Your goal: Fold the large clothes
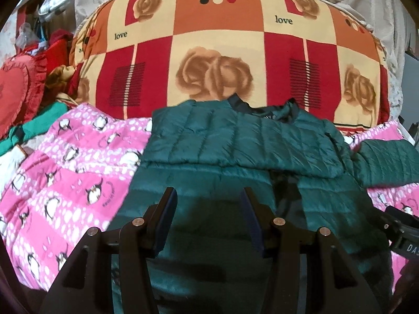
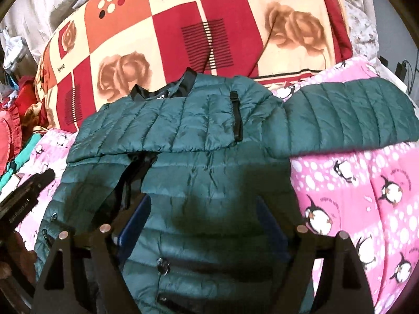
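The green quilted puffer jacket (image 2: 199, 141) lies front-up on the pink penguin blanket (image 2: 366, 188), its collar toward the rose-patterned duvet (image 1: 214, 39). One sleeve is folded across the jacket's chest; the other sleeve (image 2: 351, 110) is spread out beside the jacket, probably awaiting its fold. Over the jacket's lower body, the left gripper (image 1: 208, 196) and right gripper (image 2: 204, 209) both hang spread, pinching nothing.

I see the jacket (image 2: 199, 141) lying on the quilt (image 2: 366, 196), a big pillow (image 2: 209, 26) behind it, one sleeve (image 2: 348, 117) seemingly spread rightward.
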The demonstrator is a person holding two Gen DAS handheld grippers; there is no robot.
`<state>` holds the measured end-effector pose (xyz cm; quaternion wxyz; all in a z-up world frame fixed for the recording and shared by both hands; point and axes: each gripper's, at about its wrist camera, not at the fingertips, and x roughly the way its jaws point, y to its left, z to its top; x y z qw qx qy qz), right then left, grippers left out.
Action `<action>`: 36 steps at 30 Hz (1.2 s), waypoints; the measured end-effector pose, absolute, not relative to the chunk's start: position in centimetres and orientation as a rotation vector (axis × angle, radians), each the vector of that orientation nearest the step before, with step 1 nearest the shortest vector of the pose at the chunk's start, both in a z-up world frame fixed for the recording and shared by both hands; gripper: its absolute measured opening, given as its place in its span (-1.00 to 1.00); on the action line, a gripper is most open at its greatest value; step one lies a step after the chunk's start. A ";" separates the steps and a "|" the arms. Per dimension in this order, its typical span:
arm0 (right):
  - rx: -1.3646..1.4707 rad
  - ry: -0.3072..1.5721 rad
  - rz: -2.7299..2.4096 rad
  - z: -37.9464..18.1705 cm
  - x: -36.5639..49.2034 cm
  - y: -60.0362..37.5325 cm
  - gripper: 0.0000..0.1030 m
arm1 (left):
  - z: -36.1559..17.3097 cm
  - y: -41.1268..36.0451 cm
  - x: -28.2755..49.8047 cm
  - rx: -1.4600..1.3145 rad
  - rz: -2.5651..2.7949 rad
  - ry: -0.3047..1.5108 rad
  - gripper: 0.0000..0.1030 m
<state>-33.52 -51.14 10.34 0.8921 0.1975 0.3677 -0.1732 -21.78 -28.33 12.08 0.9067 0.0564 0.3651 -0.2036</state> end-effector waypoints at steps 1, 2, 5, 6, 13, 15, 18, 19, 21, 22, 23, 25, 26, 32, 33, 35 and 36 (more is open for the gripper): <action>0.405 0.764 -0.356 10.4 -33.7 -50.9 0.67 | 12.1 -28.4 -22.0 0.118 -0.418 0.753 -0.41; 0.400 0.766 -0.353 10.4 -33.8 -50.7 0.67 | 12.2 -28.3 -22.3 0.120 -0.412 0.748 -0.41; 0.377 0.762 -0.353 10.6 -34.2 -50.0 0.67 | 12.5 -28.1 -23.0 0.120 -0.400 0.732 -0.41; 0.373 0.758 -0.353 10.7 -34.2 -49.8 0.68 | 12.6 -28.0 -23.1 0.116 -0.396 0.729 -0.41; 0.364 0.759 -0.341 10.6 -34.5 -49.0 0.71 | 12.9 -27.9 -24.0 0.119 -0.387 0.723 -0.41; 0.357 0.760 -0.341 10.6 -34.6 -48.9 0.72 | 12.9 -28.2 -24.3 0.128 -0.388 0.718 -0.41; 0.360 0.759 -0.343 10.7 -34.8 -49.0 0.72 | 13.0 -28.6 -24.7 0.133 -0.395 0.715 -0.41; 0.360 0.759 -0.345 10.7 -34.9 -49.1 0.72 | 13.0 -28.6 -24.7 0.133 -0.397 0.714 -0.41; 0.355 0.758 -0.354 10.9 -35.0 -49.2 0.72 | 13.1 -28.8 -24.9 0.136 -0.397 0.713 -0.41; 0.352 0.756 -0.359 10.9 -35.1 -49.3 0.72 | 13.1 -28.8 -25.0 0.137 -0.398 0.714 -0.41; 0.348 0.754 -0.366 11.0 -35.2 -49.4 0.72 | 13.1 -28.9 -25.0 0.138 -0.396 0.715 -0.41; 0.345 0.755 -0.372 11.1 -35.2 -49.7 0.73 | 13.1 -29.0 -25.1 0.133 -0.392 0.711 -0.41; 0.345 0.756 -0.374 11.1 -35.2 -49.9 0.73 | 13.1 -29.0 -25.1 0.130 -0.391 0.713 -0.41; 0.342 0.771 -0.389 11.0 -35.1 -50.3 0.74 | 12.8 -29.2 -25.2 0.133 -0.388 0.723 -0.41; 0.342 0.774 -0.391 10.9 -35.1 -50.3 0.74 | 12.7 -29.3 -25.2 0.135 -0.388 0.724 -0.41; 0.342 0.776 -0.391 10.9 -35.0 -50.3 0.74 | 12.6 -29.4 -25.1 0.135 -0.391 0.728 -0.41; 0.342 0.777 -0.392 10.8 -35.0 -50.3 0.74 | 12.6 -29.5 -25.1 0.134 -0.393 0.729 -0.41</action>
